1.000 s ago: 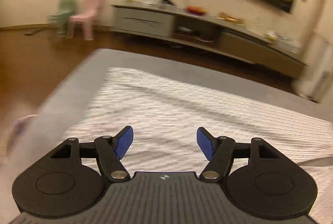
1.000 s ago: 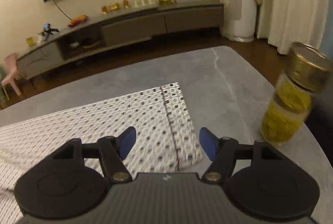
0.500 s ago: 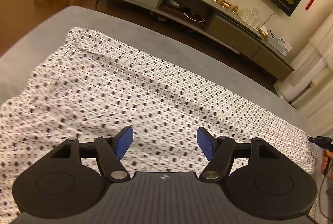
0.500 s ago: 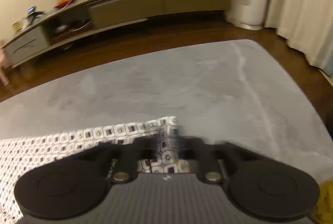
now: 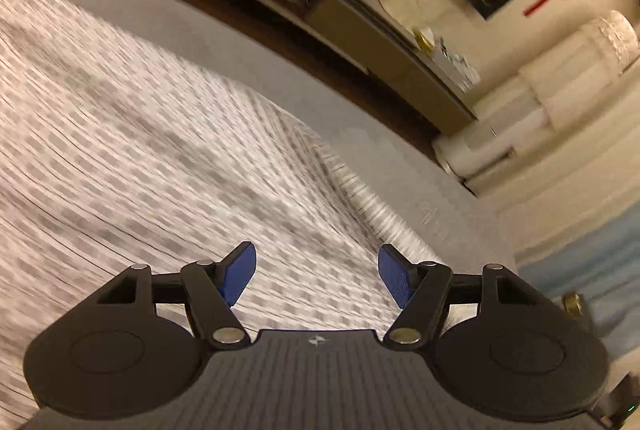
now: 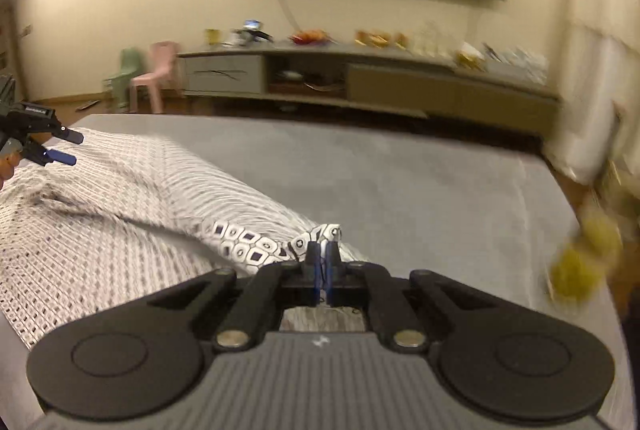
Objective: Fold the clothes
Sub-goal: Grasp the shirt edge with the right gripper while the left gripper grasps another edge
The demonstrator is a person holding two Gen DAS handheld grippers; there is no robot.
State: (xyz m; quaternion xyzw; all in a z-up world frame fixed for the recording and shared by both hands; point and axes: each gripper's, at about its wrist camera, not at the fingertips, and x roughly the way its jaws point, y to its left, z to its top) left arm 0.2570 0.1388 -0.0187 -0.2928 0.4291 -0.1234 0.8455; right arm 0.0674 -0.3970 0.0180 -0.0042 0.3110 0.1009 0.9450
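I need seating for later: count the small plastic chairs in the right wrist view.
2. A green chair and a pink chair stand side by side on the floor, left of the TV cabinet. Others could sit out of frame.

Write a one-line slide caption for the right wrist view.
Right gripper shut on a corner of the patterned cloth, lifting it off the grey table; left gripper open at far left.
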